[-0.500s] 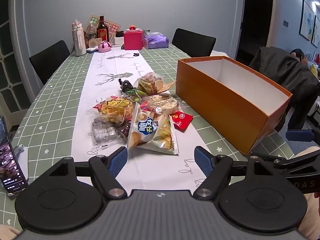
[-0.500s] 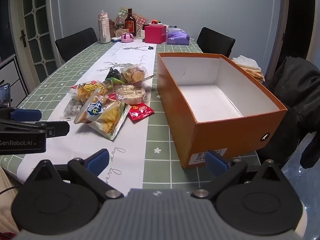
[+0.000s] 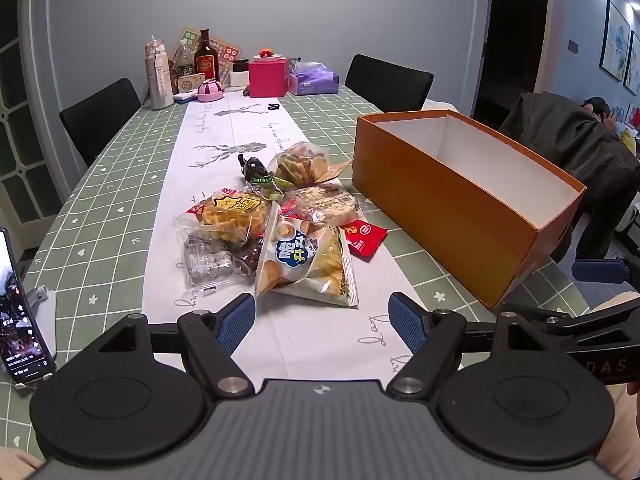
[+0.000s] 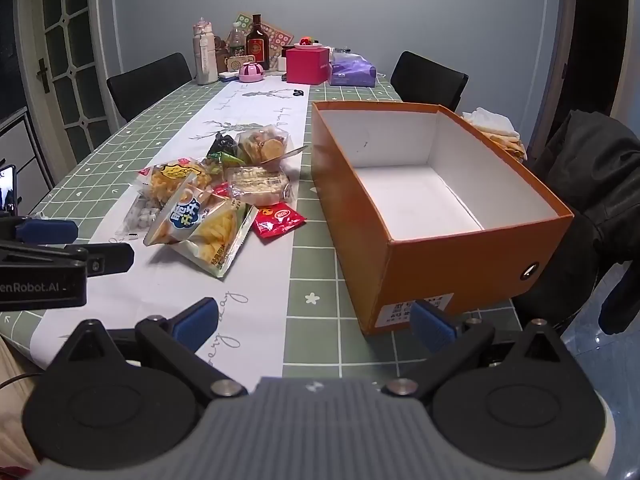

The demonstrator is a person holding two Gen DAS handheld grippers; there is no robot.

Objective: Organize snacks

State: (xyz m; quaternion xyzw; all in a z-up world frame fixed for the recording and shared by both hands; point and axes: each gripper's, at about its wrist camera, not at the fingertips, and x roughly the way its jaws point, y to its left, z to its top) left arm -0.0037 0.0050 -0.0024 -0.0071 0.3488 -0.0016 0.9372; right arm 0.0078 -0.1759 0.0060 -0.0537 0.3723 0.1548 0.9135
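A heap of snack packets lies on the white table runner (image 3: 320, 332): a chips bag (image 3: 308, 260) (image 4: 200, 232) in front, a yellow waffle pack (image 3: 230, 214), a clear candy pack (image 3: 212, 260), a red sachet (image 3: 364, 236) (image 4: 278, 220), a rice cracker pack (image 3: 324, 204) and a cookie bag (image 3: 300, 166). An empty orange box (image 3: 452, 204) (image 4: 440, 256) stands to their right. My left gripper (image 3: 322, 318) is open just short of the chips bag, nothing between its fingers. My right gripper (image 4: 314, 326) is open before the box's near corner.
A phone on a stand (image 3: 20, 312) sits at the left table edge. Bottles (image 3: 206, 58), a pink box (image 3: 268, 76) and a purple tissue pack (image 3: 316, 80) crowd the far end. Black chairs (image 3: 388, 80) flank the table; a dark jacket (image 3: 576, 148) hangs on a chair right of the box.
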